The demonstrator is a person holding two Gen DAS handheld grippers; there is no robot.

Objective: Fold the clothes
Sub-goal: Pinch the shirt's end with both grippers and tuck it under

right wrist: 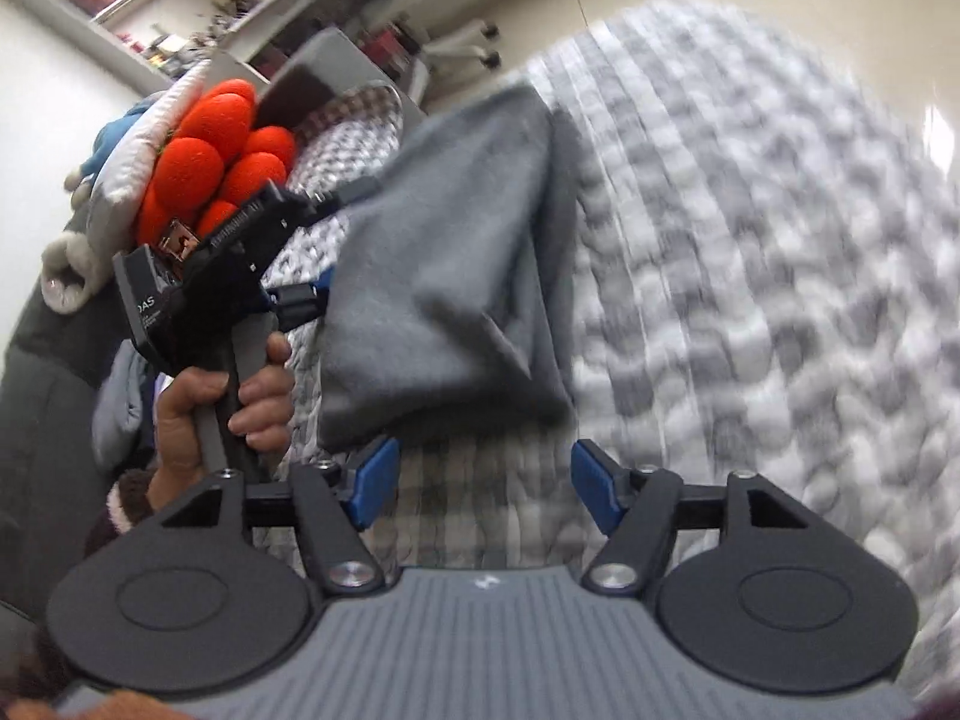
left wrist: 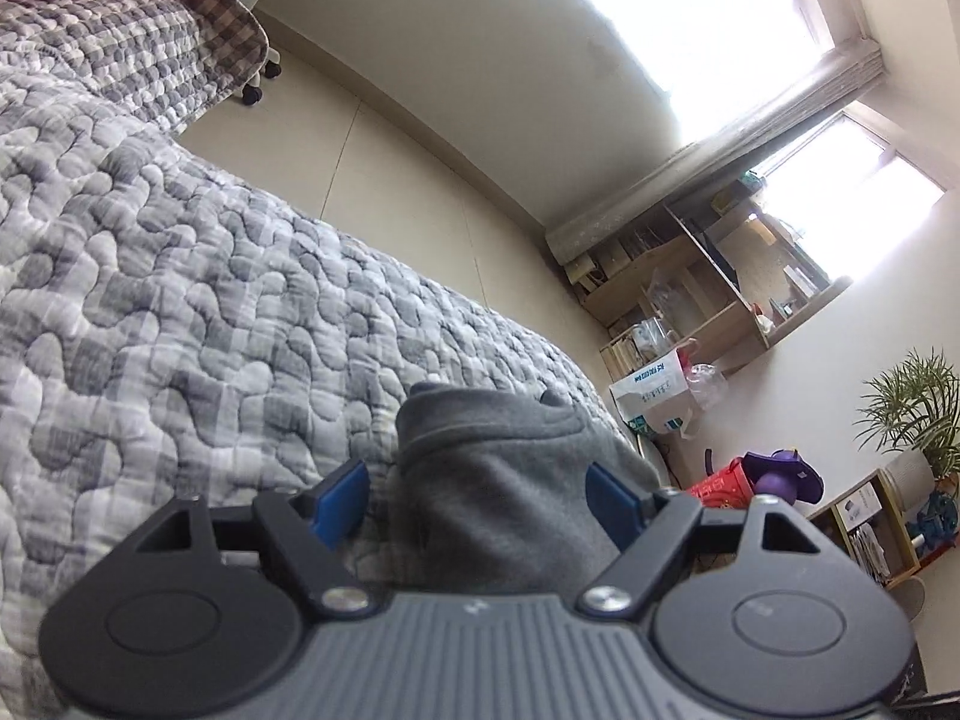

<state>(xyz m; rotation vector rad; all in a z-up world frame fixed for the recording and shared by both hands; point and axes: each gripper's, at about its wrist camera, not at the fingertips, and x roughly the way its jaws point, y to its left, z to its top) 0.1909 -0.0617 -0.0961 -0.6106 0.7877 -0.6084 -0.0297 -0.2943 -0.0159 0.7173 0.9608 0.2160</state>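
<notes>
a folded grey garment [right wrist: 444,276] lies on a bed under a grey-and-white quilted bedspread [right wrist: 750,252], seen from two hand-held grippers. in the right wrist view the right gripper [right wrist: 483,483] hangs just short of the garment's near edge, its blue pads [right wrist: 594,480] wide apart with only bedspread between them; nothing is clamped. the right-hand part of that view is smeared by motion blur, so the quilting there is hard to read.

to the left of the garment in the same view, a hand [right wrist: 240,402] grips the handle of the left gripper [right wrist: 336,246], whose fingertips reach the garment's left edge. whether they touch the cloth cannot be told from here. in the left wrist view the left gripper [left wrist: 477,501] has its jaws spread, a raised fold of the grey garment [left wrist: 498,480] standing between the pads; the right pad looks close against the cloth, the left pad stands clear of it, so no grip is shown.

an orange plush toy [right wrist: 210,162] sits at the head of the bed, partly hidden behind the left gripper. a wooden shelf unit [left wrist: 690,294] and a potted plant [left wrist: 918,414] stand by the far wall, under overexposed windows.
</notes>
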